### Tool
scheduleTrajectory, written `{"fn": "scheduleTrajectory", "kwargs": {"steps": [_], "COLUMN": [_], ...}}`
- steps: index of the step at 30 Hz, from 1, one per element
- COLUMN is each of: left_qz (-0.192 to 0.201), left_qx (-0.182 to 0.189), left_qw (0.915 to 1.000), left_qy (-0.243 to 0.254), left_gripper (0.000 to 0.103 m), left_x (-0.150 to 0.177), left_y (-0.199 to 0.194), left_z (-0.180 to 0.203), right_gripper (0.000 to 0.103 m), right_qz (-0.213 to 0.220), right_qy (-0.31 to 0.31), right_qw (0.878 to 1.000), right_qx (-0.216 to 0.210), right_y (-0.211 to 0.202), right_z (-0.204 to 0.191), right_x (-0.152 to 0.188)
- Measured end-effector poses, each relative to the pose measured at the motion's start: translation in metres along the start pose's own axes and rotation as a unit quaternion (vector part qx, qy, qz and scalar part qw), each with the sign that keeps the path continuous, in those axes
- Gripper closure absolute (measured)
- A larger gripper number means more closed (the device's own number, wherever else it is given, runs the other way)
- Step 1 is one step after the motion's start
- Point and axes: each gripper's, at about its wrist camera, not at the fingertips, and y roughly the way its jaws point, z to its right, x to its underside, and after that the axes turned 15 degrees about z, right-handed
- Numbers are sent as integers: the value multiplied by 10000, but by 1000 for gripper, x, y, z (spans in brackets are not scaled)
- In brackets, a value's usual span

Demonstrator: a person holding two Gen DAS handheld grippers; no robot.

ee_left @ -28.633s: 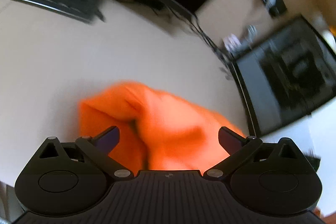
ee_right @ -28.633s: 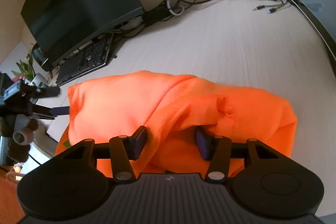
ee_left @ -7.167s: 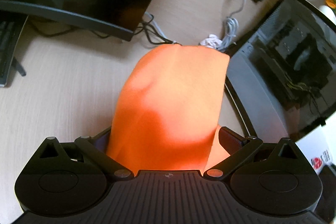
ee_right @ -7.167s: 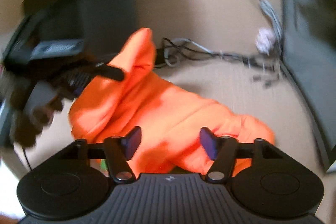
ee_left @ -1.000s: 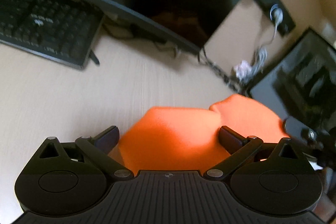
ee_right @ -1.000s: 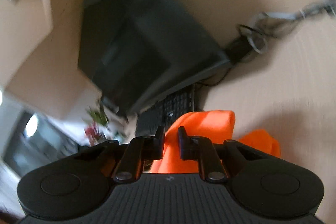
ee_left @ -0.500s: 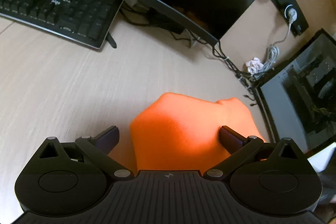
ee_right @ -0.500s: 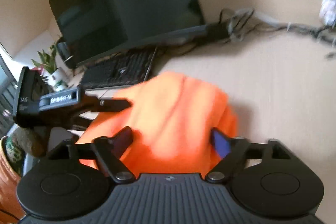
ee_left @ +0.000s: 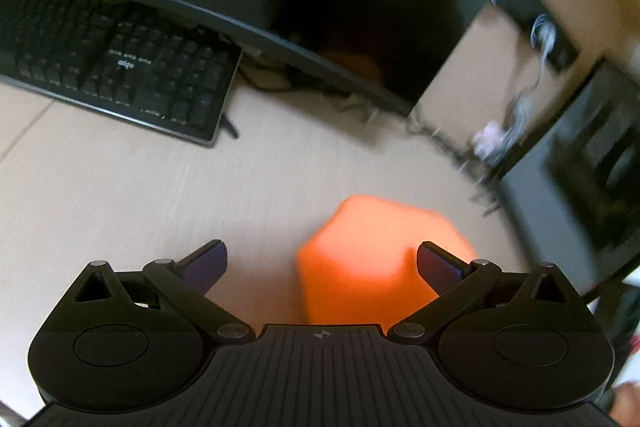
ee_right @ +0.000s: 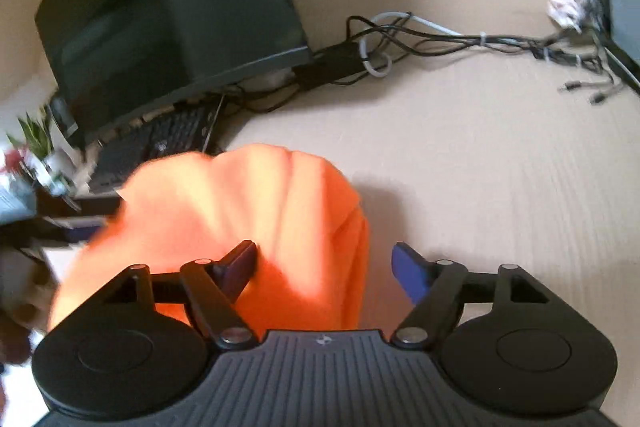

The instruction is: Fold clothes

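Orange fabric — the garment to be folded — is seen bunched into a compact, rounded heap on the pale wood-grain desk. In the right wrist view the heap is shown directly ahead of the right gripper, reaching from well to the left of the tool to the space between its fingers. The jaws of this gripper have just been opening and are now spread wide: the left pad lies against or just over the cloth, the right pad stands clear of it above bare desk, and no pinch is made. In the left wrist view the same garment is seen as a blurred orange mound between the fingers of the left gripper, nearer to the right finger. These jaws are likewise held wide apart, and the left finger is separated from the cloth by a strip of bare desk; whether the right finger touches the fabric cannot be told.

Behind the garment, a dark monitor is set at the back of the desk, with a black keyboard beneath its lower edge. A tangle of cables runs along the desk toward a dark computer case at the right — a crumpled white scrap lies among them. Green leaves of a plant are visible at the far left edge.
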Motion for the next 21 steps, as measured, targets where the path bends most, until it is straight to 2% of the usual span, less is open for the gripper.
{"fn": "scheduleTrajectory", "kwargs": {"steps": [2,4,8,11,13,15,18,21], "left_qz": [-51,-50,-42,-19,9,9,-7,11], "left_qx": [-186,-164,-193,-229,-240,-155,-79,-81], "left_qw": [9997,9998,9993,9987,9982,9980,9972,9961], "left_qy": [138,95,316,451,548,613,741,882], "left_gripper": [0,0,0,0,0,0,0,0], "left_x": [5,5,4,3,3,4,6,7], "left_y": [6,7,8,6,4,5,7,9], "left_z": [2,0,4,9,12,16,23,30], "right_gripper": [25,24,22,22,22,22,22,15], "right_qz": [75,336,676,235,-54,-74,192,479], "right_qy": [127,-87,-688,-1339,-1930,-1969,-1761,-1461], "right_qw": [9999,9994,9952,9897,9785,9771,9803,9874], "right_qx": [4,-2,151,440,723,799,878,382], "right_y": [-10,-15,14,54,70,63,28,-17], "right_z": [9,3,-25,-36,-38,-32,-29,-29], "right_x": [-6,-24,-48,-46,-31,-25,-32,-33]}}
